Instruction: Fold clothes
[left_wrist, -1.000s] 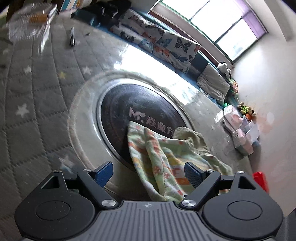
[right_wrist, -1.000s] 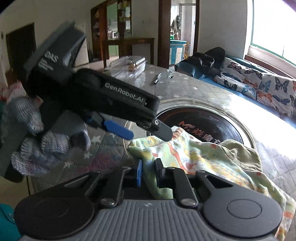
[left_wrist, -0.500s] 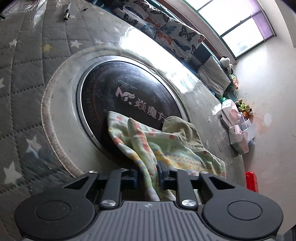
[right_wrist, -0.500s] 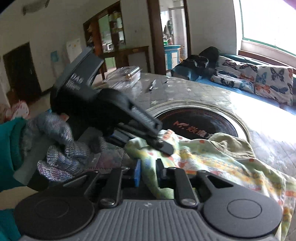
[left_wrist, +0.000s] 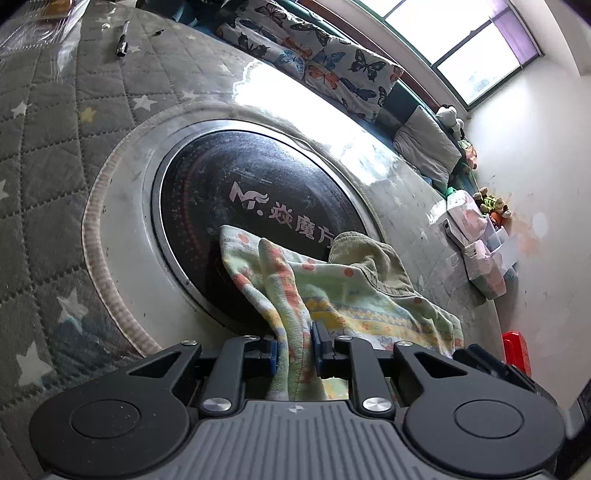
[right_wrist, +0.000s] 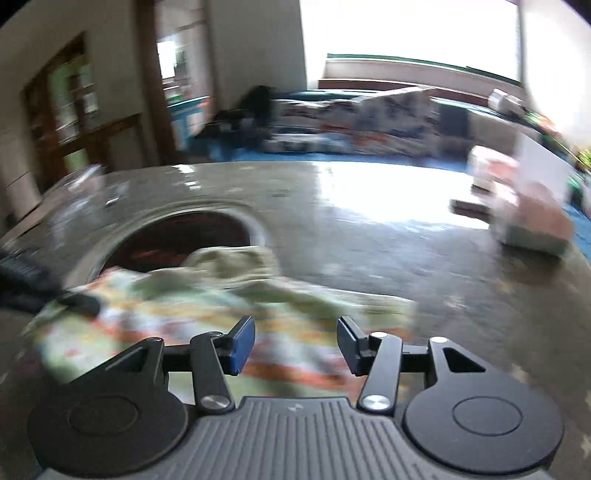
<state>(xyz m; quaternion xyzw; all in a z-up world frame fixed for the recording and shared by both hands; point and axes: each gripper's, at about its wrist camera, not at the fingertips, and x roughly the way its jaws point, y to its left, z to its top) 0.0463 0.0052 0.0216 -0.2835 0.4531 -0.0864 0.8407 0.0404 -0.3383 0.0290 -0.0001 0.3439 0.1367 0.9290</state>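
On the quilted desk (left_wrist: 55, 155) with its round dark plate, the left tongs (left_wrist: 294, 347), wide open a second ago, now pinch the patterned garment (left_wrist: 332, 291), while the right tongs (right_wrist: 296, 345) have let go, are opening above it and swing aside, so the hand-over looks done.

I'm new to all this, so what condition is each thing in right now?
Garment: crumpled, partly over the dark round plate.
Left gripper: shut on a garment fold.
Right gripper: opening, nothing pinched, garment beneath.
Pen: lying flat on the table.
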